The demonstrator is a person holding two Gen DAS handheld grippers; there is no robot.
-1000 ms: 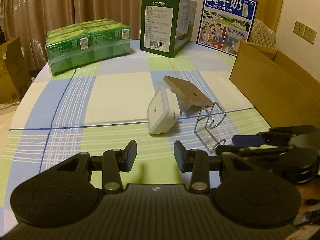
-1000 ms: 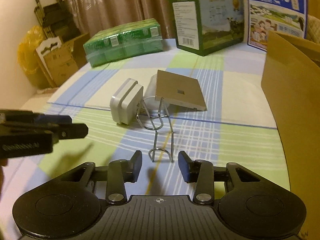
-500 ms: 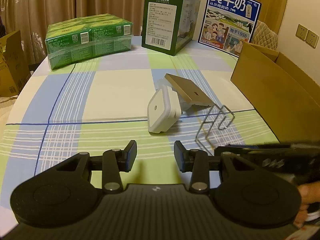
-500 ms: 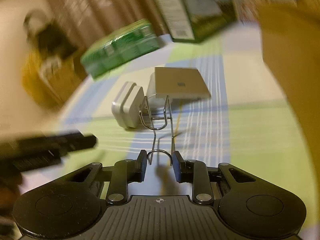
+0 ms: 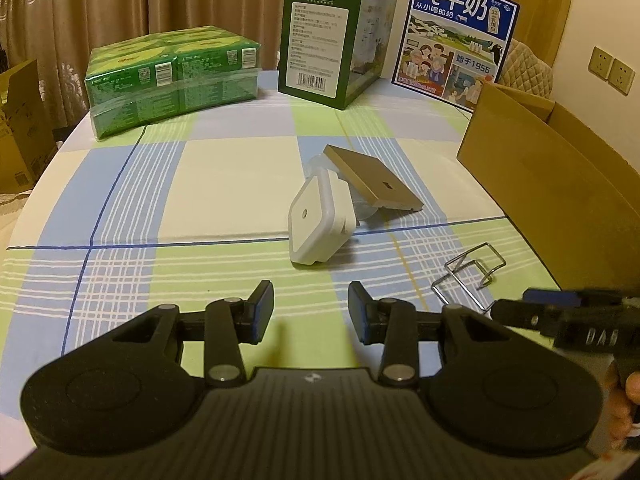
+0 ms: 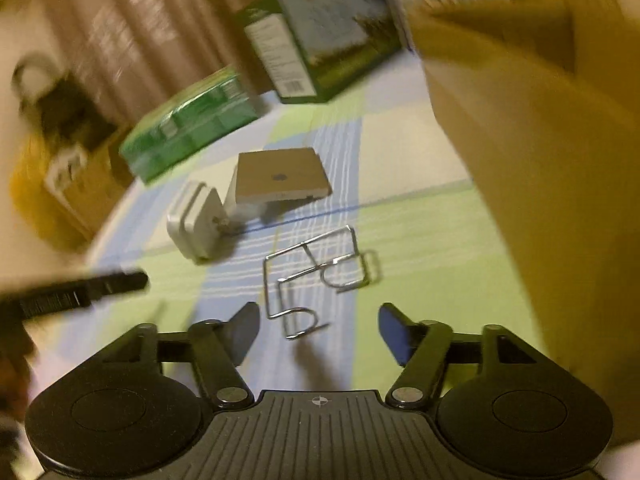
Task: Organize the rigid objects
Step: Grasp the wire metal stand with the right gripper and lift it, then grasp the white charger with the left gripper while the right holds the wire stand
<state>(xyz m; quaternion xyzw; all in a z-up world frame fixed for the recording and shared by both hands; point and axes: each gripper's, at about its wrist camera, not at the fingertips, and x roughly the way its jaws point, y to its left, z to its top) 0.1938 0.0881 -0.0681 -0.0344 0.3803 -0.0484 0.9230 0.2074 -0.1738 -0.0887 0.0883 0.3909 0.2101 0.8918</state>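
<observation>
Two claws in view, both with jaws apart and holding nothing. Left claw (image 5: 310, 307) hovers low over the checked cloth of the table (image 5: 224, 184). Right claw (image 6: 318, 332) likewise, jaws spread wide; its view is motion-blurred.

Containers: open cardboard box (image 5: 560, 184) at right edge of table, contents hidden behind its near wall. Green carton (image 5: 320, 40) standing at far centre, closed. Blue milk carton (image 5: 456, 36) to its right, closed. Shrink-wrapped green multipack (image 5: 172, 80) at far left.

Task things: wire rack (image 6: 316, 276) lies on the cloth just beyond the right claw, its near curled end between the spread fingertips but toward the left one; cannot tell if it touches. From the left wrist view the same rack (image 5: 470, 272) sits near right, beside the box wall.

White square device (image 5: 320, 220) rests tilted on an edge at table centre, ahead of the left claw and apart from it. Tan flat plate (image 5: 372, 178) leans just behind it, propped on a pale base; the two appear to touch.
</observation>
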